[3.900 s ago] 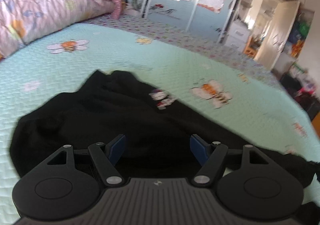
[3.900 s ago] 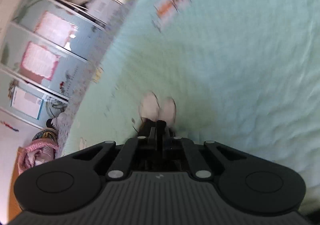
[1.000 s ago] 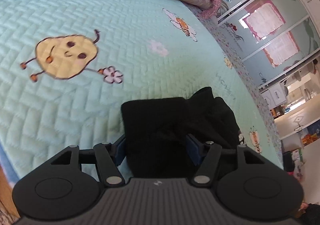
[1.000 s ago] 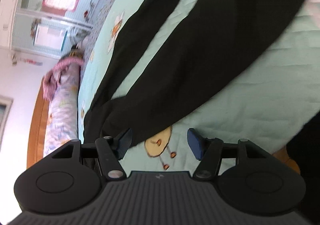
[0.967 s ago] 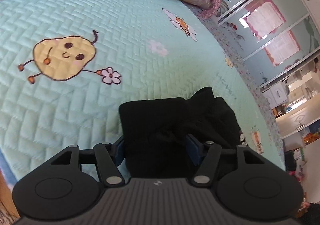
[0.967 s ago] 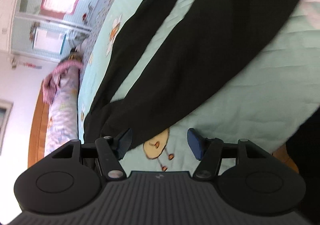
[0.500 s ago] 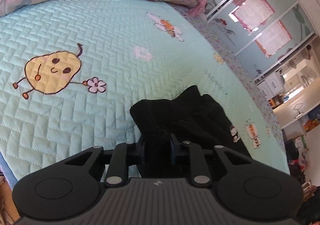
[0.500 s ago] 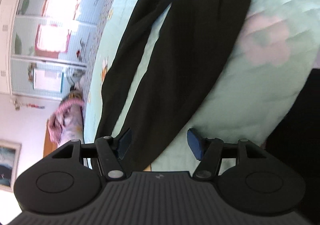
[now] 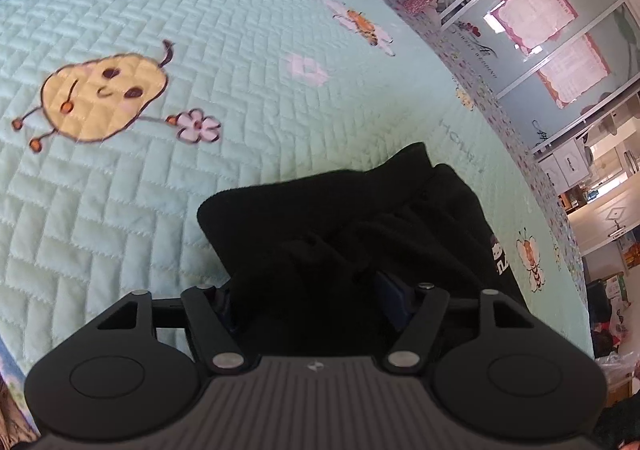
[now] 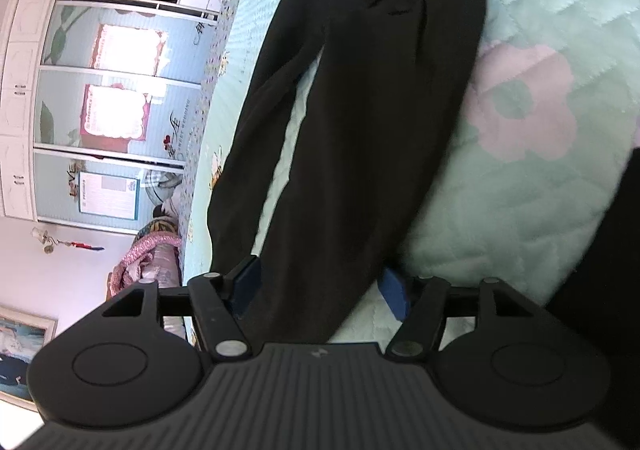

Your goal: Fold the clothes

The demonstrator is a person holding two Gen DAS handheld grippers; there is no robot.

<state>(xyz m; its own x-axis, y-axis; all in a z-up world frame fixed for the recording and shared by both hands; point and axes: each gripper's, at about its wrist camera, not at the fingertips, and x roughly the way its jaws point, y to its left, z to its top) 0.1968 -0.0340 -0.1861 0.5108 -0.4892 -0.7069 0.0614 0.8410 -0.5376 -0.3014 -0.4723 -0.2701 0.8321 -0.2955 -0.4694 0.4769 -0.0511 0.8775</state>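
Left tongs (image 9: 310, 292) off black trousers (image 9: 360, 234), opening again; right tongs (image 10: 320, 284) widening astride trouser leg (image 10: 360, 130), quilt (image 9: 240, 50) beneath.

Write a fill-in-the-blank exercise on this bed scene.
1. The black fabric trousers lie on a quilted ____ bedspread.
2. The yellow pear-shaped cartoon figure holds a pink ____.
3. In the right wrist view, the two trouser legs end in ribbed ____.

Missing words: green; flower; cuffs

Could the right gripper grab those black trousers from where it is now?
Probably yes. The right gripper is opening with a trouser leg already lying between its pads, and nothing covers the cloth on the bed.
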